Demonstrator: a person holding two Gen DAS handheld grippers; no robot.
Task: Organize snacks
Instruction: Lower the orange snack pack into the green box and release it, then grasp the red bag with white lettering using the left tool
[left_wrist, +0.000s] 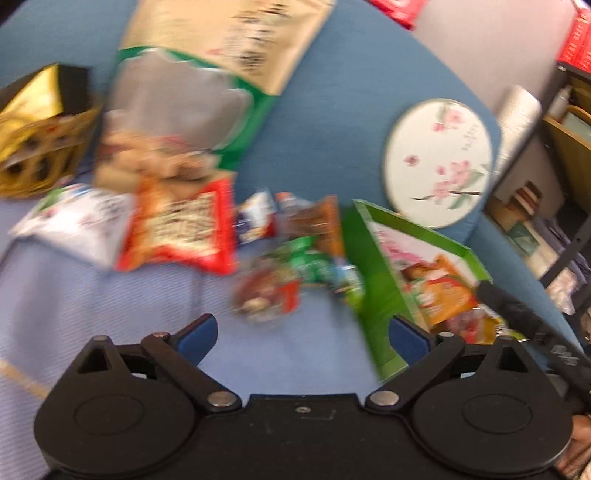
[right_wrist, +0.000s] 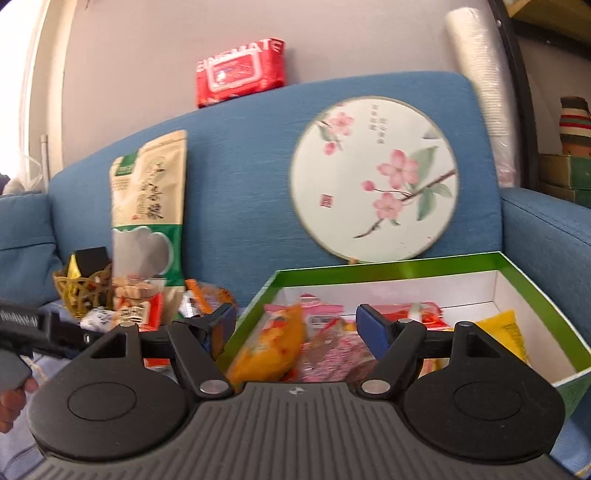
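Observation:
A green box (right_wrist: 388, 267) with a white inside sits on a blue sofa and holds several snack packs, among them an orange pack (right_wrist: 275, 341) and a yellow pack (right_wrist: 504, 332). It also shows in the left wrist view (left_wrist: 365, 251). My right gripper (right_wrist: 295, 326) is open and empty above the box's near edge. My left gripper (left_wrist: 303, 334) is open and empty over the light blue cover, just short of a small pile of loose snacks (left_wrist: 291, 269). A red-edged pack (left_wrist: 181, 229) and a white pack (left_wrist: 74, 221) lie to its left.
A tall beige and green bag (right_wrist: 147, 206) leans on the sofa back (right_wrist: 240, 177). A gold woven basket (left_wrist: 37, 151) stands at the far left. A round floral fan (right_wrist: 373, 188) leans behind the box. A red wipes pack (right_wrist: 240, 70) sits on the sofa top. Shelves (left_wrist: 569, 155) stand at the right.

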